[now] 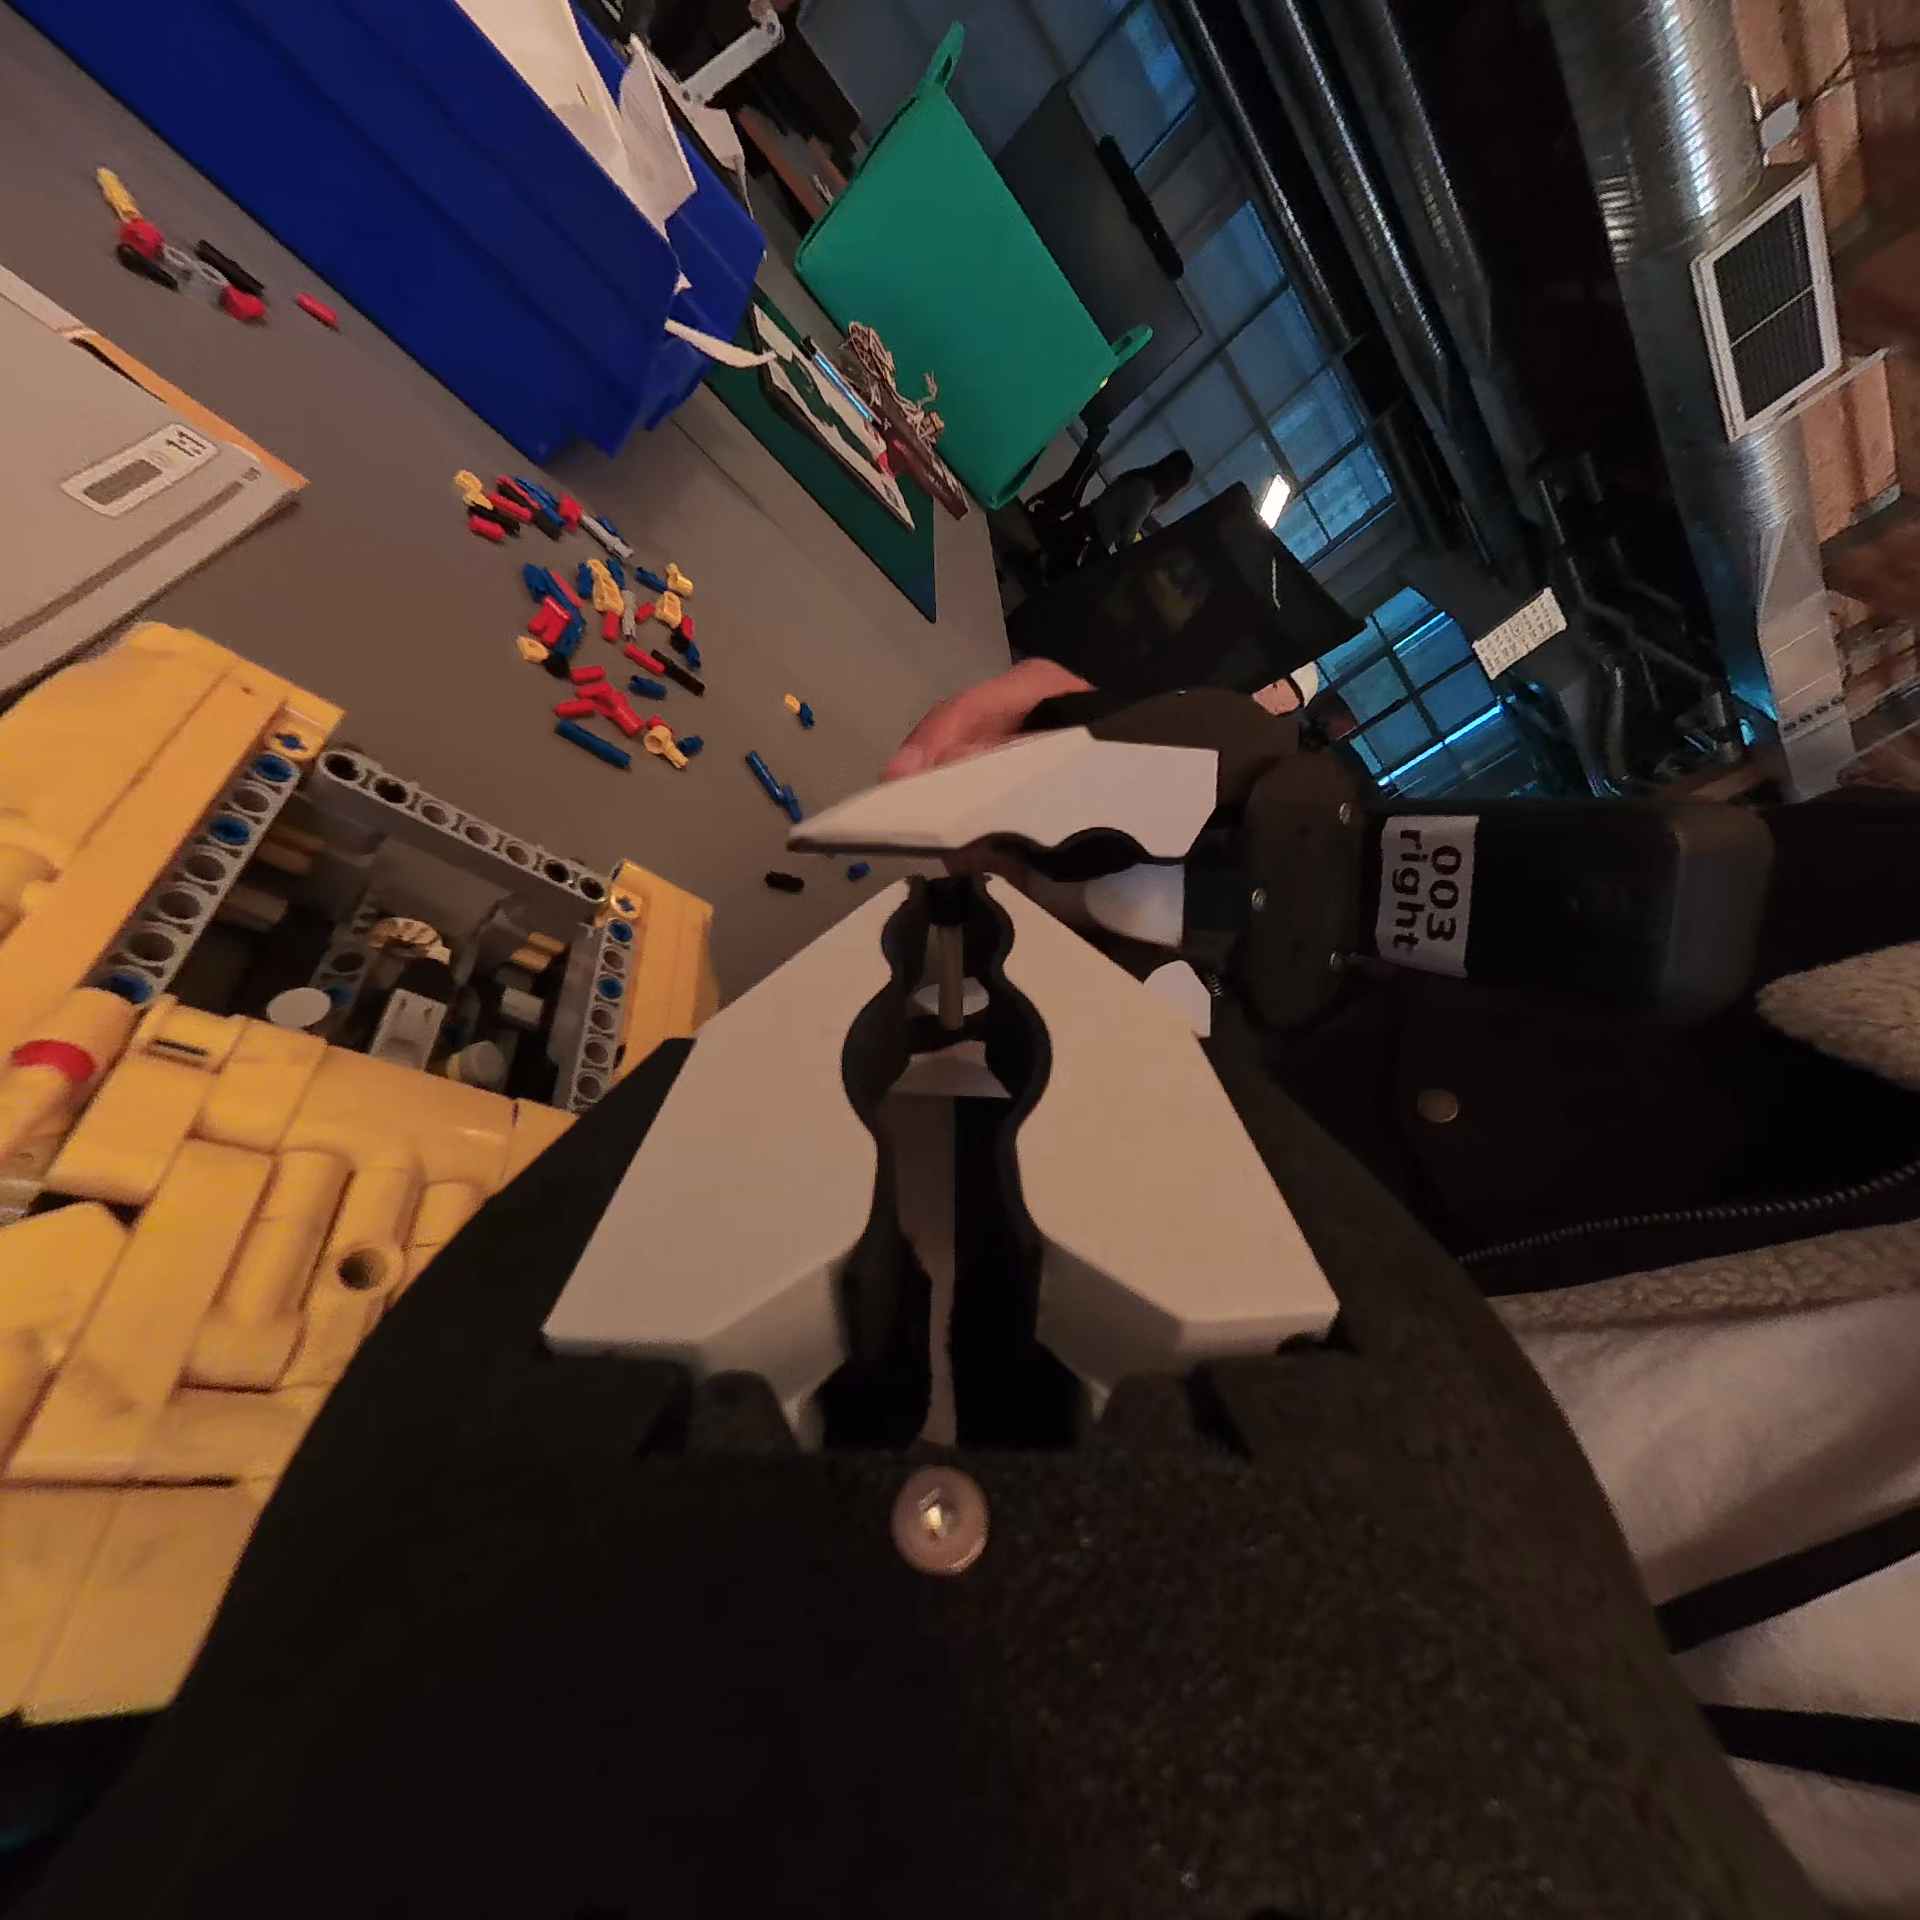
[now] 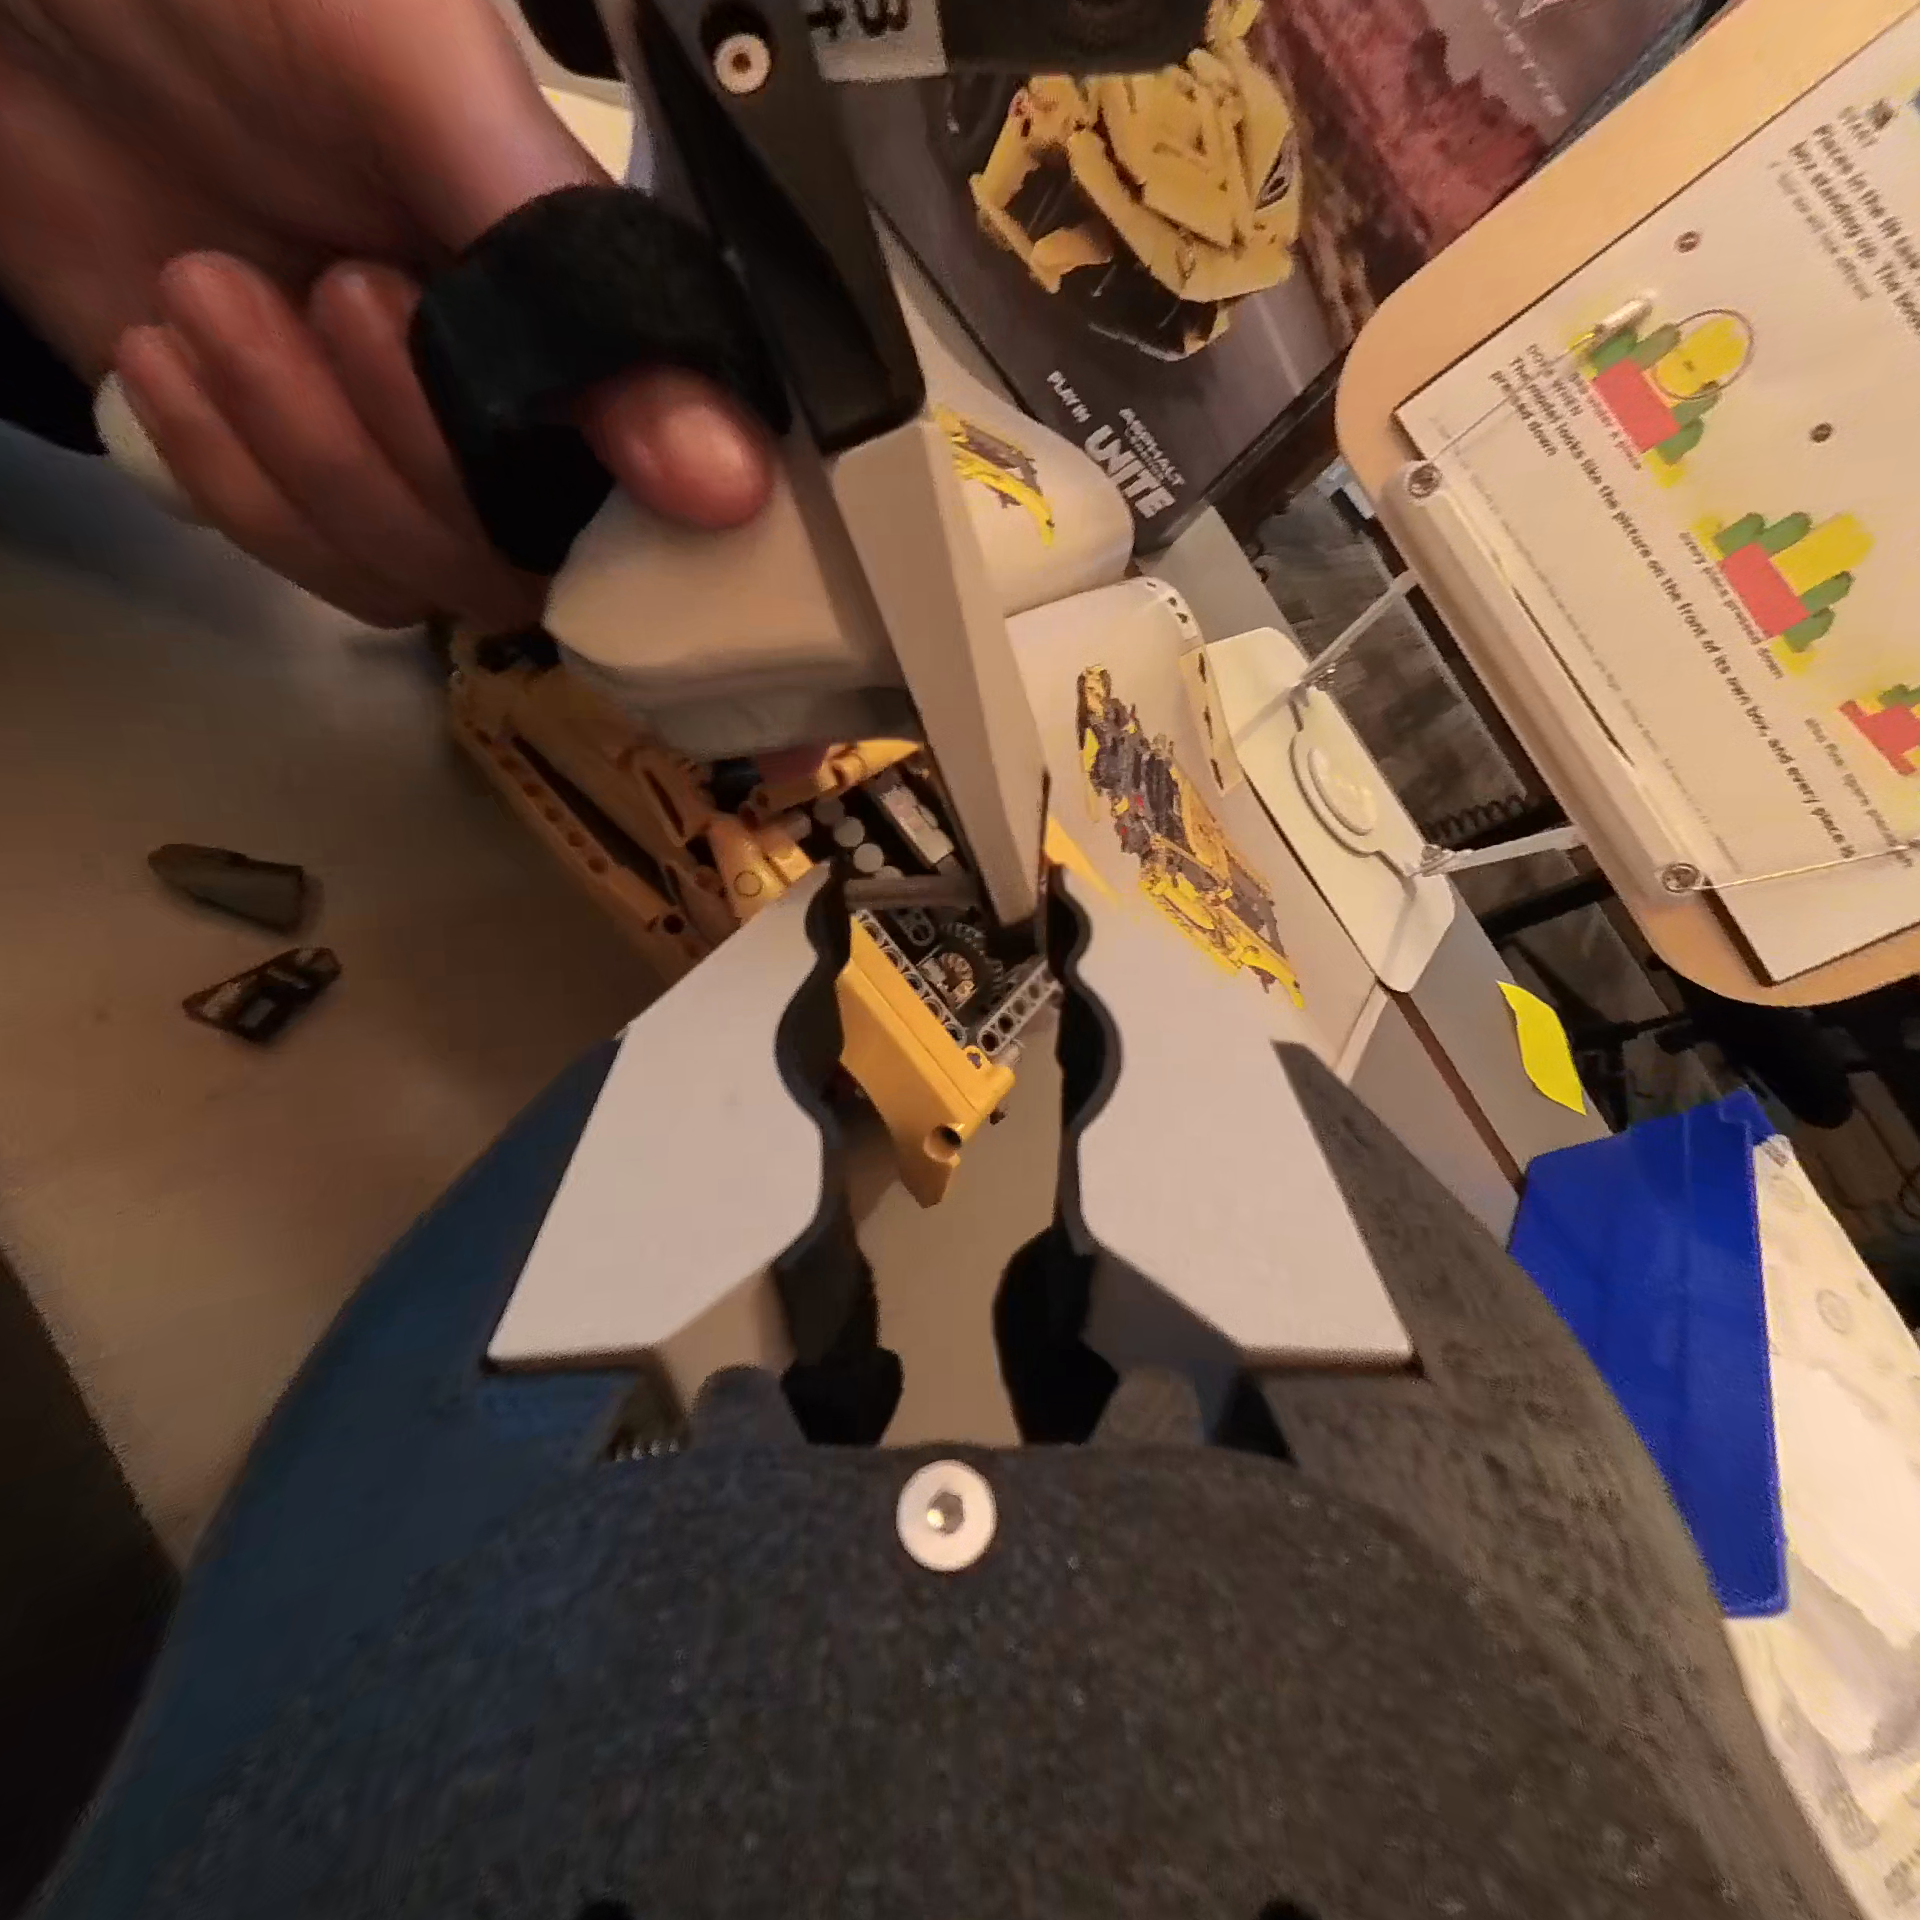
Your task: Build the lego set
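A part-built yellow Lego car lies on the grey table, its grey beam frame open on top; it also shows in the right wrist view. My left gripper is above the table beside the car, its fingers closed on a thin grey axle with a black end. My right gripper is open. One finger of the left gripper reaches down between the right gripper's fingertips, over the car. In the left wrist view a white finger of the right gripper lies across the left gripper's tips.
Loose red, blue, yellow and black pieces are scattered on the table, with a few more farther off. A blue bin, a green board, the open instruction booklet, the set's box and a wooden board with a sheet stand around. Both grippers' tips are close together, under 4 cm apart.
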Demonstrator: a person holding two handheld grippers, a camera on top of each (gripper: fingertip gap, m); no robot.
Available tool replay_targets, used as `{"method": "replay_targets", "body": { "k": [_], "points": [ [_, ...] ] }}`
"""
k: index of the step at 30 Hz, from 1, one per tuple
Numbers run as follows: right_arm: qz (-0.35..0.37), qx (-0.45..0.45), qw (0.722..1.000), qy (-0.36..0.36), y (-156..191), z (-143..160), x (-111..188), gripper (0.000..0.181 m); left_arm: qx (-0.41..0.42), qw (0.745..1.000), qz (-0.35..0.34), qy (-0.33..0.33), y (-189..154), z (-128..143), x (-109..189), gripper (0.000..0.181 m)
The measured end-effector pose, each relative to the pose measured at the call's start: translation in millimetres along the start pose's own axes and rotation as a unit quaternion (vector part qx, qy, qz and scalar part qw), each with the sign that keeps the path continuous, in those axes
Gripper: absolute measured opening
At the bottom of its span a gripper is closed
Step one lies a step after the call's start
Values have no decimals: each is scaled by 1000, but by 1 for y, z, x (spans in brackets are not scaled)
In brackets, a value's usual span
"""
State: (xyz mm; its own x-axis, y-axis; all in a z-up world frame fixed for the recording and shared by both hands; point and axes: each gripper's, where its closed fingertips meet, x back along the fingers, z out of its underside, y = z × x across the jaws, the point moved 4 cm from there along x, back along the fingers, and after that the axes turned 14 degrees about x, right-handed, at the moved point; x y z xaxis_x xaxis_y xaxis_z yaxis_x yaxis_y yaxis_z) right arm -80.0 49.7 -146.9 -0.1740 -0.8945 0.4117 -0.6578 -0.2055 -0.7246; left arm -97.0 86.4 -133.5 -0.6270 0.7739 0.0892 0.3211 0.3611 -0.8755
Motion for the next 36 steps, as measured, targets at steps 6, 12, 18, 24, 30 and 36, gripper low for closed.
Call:
{"method": "replay_targets", "body": {
  "k": [6, 12, 18, 24, 30, 36],
  "points": [
    [12, 7, 1000, 5, -2, -3, 2, 42, -2, 1000, -8, -21, 1, -1, -4, 7],
    [13, 7, 1000, 19, -2, 1, 0, 34, -5, 1000, -8, -18, 0, 1, -5, 7],
    [-16, 5, 1000, 26, 3, 3, -1, 31, -31, 999, -30, -6, 3, 3, -5, 7],
    [-15, 8, 1000, 22, 2, 2, 1, 29, -30, 999, -17, -9, 1, 4, -5, 7],
    [-21, -5, 1000, 16, 3, 2, 2, 28, -33, 999, -20, -11, 1, 5, -6, 8],
    [-11, -16, 1000, 9, 0, 2, 1, 22, -51, 998, -27, 2, -3, 6, -6, 7]
  ]
}}
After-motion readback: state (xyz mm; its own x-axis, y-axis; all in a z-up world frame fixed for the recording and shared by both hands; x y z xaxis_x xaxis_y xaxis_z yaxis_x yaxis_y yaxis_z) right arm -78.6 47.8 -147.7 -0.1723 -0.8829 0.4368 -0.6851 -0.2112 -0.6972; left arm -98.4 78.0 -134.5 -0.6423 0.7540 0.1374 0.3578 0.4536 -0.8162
